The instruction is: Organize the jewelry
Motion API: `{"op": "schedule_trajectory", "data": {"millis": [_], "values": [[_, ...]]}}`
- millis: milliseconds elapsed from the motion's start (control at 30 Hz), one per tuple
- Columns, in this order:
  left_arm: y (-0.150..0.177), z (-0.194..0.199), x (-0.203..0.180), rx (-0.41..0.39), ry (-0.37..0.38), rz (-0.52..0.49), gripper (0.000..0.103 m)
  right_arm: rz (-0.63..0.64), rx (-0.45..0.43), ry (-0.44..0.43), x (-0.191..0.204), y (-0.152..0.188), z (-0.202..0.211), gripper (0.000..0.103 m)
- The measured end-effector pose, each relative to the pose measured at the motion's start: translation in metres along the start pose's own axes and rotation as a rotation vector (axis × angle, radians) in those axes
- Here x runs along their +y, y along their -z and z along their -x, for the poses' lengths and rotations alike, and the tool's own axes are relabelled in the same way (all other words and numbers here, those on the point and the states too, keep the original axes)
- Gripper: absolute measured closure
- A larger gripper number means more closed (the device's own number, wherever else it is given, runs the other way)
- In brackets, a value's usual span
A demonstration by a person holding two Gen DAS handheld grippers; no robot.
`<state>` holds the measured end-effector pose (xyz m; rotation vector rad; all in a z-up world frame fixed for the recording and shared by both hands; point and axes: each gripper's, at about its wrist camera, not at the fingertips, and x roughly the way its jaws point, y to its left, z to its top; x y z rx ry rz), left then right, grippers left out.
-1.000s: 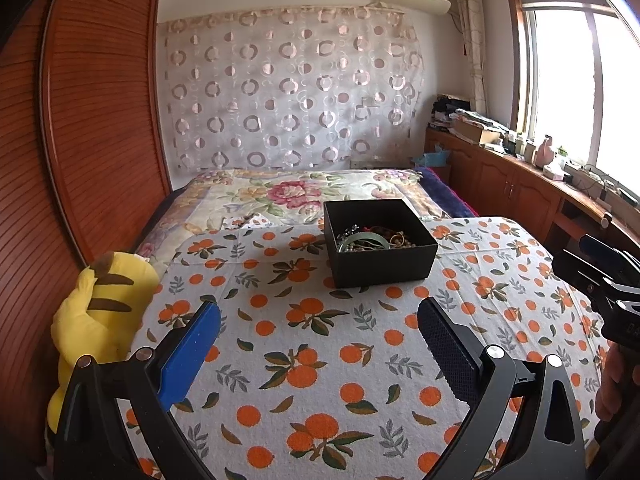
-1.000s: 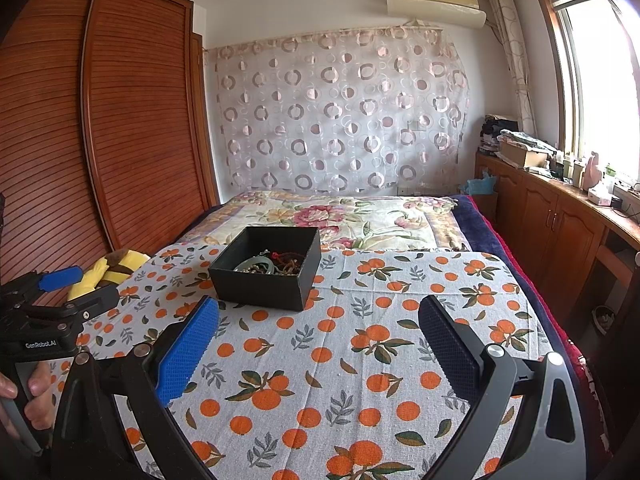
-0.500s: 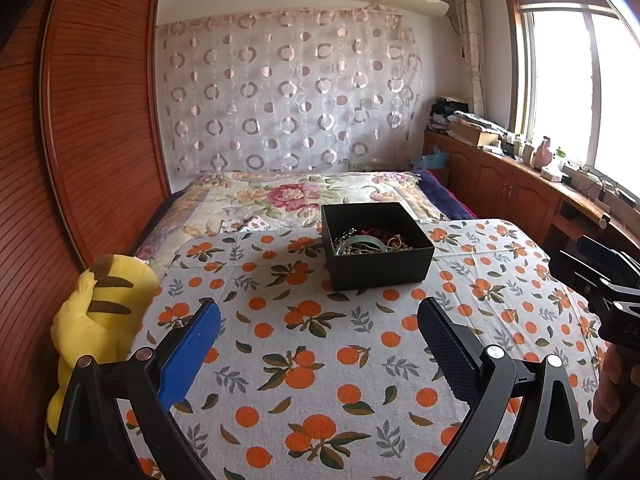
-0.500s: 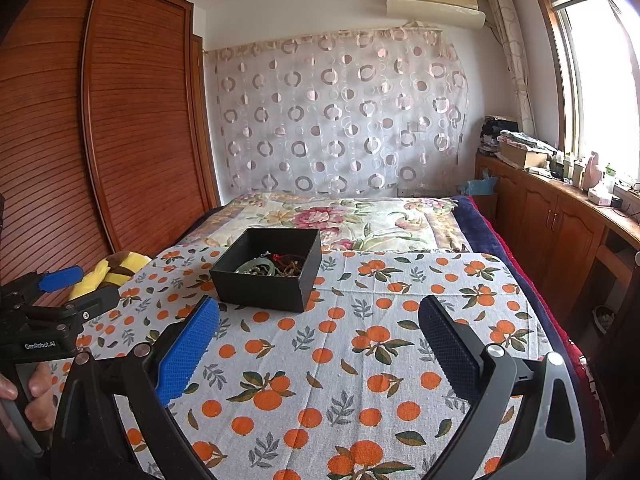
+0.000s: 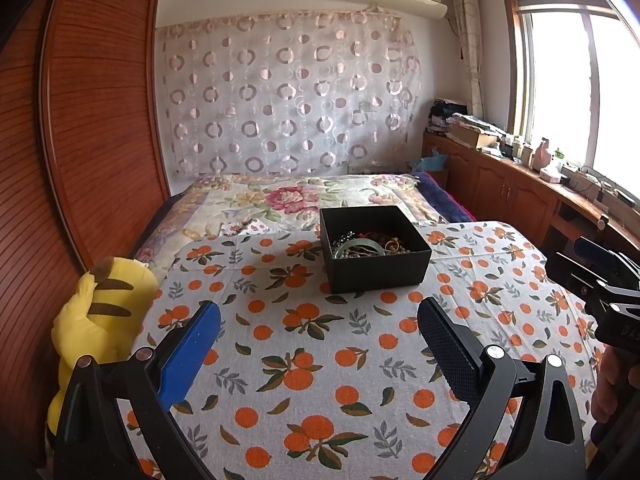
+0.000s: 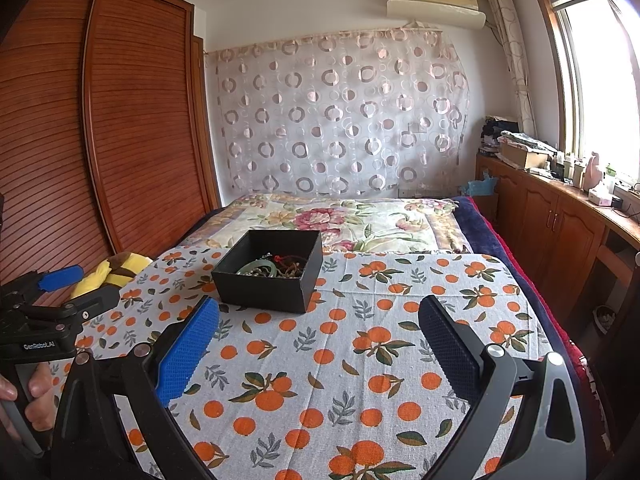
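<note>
**Left wrist and right wrist: both tools spread and empty, jewelry heaped in the black box**

Left wrist view: the left gripper [image 5: 318, 340] is spread wide with nothing between its blue and black pads. It hangs above the orange-print cloth [image 5: 320, 380], pointed at the black box [image 5: 376, 268], which sits ahead of the fingers and a little toward the black one, well apart from both. Inside the box the jewelry [image 5: 370, 245] lies in one tangled heap: a pale green bangle, beads, something metallic; single pieces are too small to sort out. No loose pieces show on the cloth. A yellow plush toy [image 5: 104, 320] rests beyond the blue finger at the bed's edge. The right gripper [image 5: 592, 276] shows past the black finger, level with the box.

Right wrist view: the right gripper [image 6: 319, 340] is likewise spread and holds nothing. From here the box [image 6: 268, 284] stands ahead, off toward the blue finger, its open top facing up so the heap can be reached from above. The left gripper [image 6: 60, 292] sits out beyond the blue finger, a hand [image 6: 28, 396] around its grip.

With everything in the box and both tools parted, this fits either jewelry waiting to be lifted out and sorted, or jewelry gathered in; the views do not settle which.
</note>
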<state>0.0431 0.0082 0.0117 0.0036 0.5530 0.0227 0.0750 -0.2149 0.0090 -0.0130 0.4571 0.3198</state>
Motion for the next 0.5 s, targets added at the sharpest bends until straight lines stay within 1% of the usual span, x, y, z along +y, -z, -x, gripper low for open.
{"op": "schedule_trajectory", "data": {"millis": [500], "values": [[-0.0044, 0.0008, -0.0017, 0.0, 0.002, 0.007, 0.008, -0.001, 0.001, -0.001, -0.001, 0.0003, 0.0003, 0.002]]}}
